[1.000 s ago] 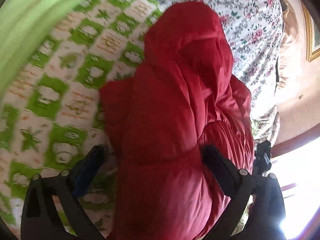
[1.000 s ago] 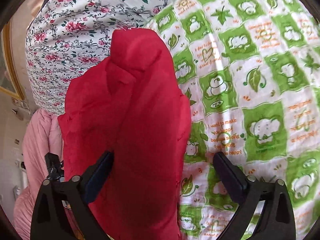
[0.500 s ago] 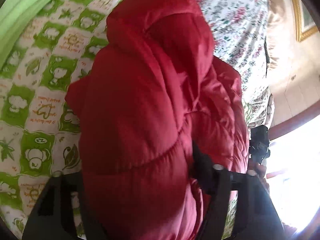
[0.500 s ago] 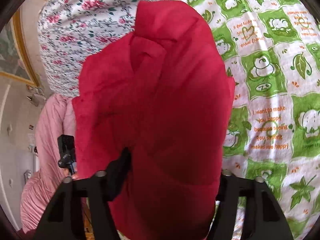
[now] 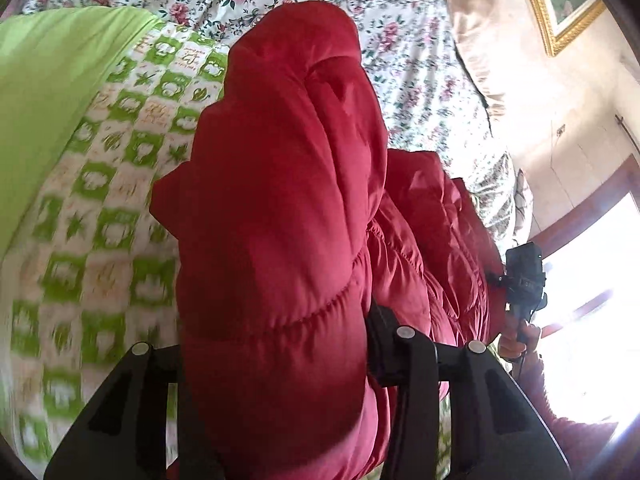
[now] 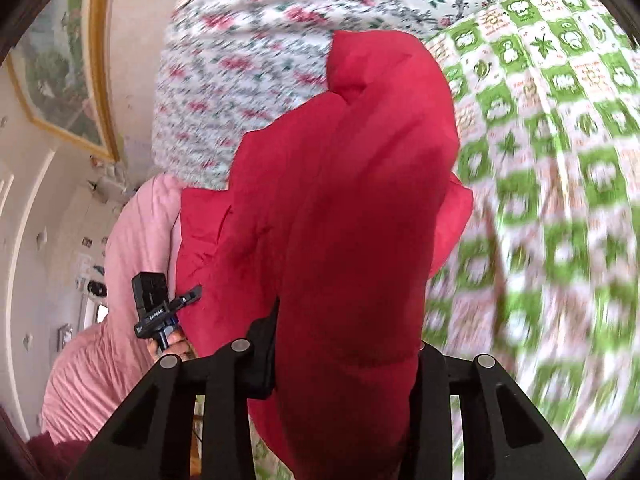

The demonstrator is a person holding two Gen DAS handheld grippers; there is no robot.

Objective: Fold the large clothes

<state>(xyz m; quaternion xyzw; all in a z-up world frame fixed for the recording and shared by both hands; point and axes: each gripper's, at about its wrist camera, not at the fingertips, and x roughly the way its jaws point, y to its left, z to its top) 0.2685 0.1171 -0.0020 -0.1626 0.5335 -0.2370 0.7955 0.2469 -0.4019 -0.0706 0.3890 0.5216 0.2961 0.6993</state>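
Bulging between closing hand-held gripper [image 5: 276, 344] jaws, puffy quilted red jacket [image 5: 280, 200].

Bed [image 5: 400, 60] covered by a floral sheet [image 6: 240, 80], with a green-and-white checked blanket [image 5: 100, 220] over it and plain green fabric [image 5: 48, 100] at far left. Gilt-framed picture [image 5: 560, 8] on a pale, marked wall [image 5: 568, 112]. Bright window [image 5: 592, 300] at right, overexposed. Pink bedding [image 6: 120, 260] beside the bed.
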